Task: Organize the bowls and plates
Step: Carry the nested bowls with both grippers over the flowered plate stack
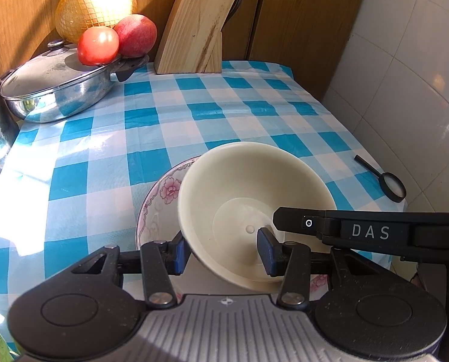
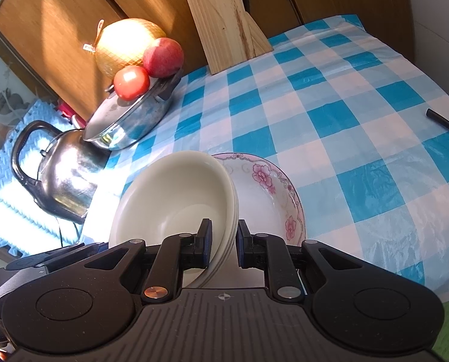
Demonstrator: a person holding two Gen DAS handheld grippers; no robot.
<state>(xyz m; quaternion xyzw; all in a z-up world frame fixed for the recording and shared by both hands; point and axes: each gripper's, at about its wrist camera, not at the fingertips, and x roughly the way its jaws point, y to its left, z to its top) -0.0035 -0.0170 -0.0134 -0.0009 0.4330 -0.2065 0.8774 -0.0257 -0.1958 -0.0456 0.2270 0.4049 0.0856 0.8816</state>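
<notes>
A cream bowl [image 1: 248, 199] is tilted over a floral plate [image 1: 159, 202] at the near edge of the checked table. My left gripper [image 1: 223, 250] straddles the bowl's near wall with a wide gap, one pad outside and one inside; no pad visibly presses it. In the right wrist view, stacked cream bowls [image 2: 176, 199] lean against the floral plate [image 2: 269, 199]. My right gripper [image 2: 223, 242] is shut on the cream bowls' rim, one pad inside and one outside. The right gripper's body [image 1: 372, 232] shows in the left wrist view.
A steel pan with lid [image 1: 58, 87] holds a tomato [image 1: 97, 45], an apple [image 1: 135, 34] and a netted pomelo [image 1: 94, 3]. A knife block [image 1: 194, 30] stands at the back. A magnifying glass [image 1: 384, 179] lies right. A kettle [image 2: 58, 175] stands left.
</notes>
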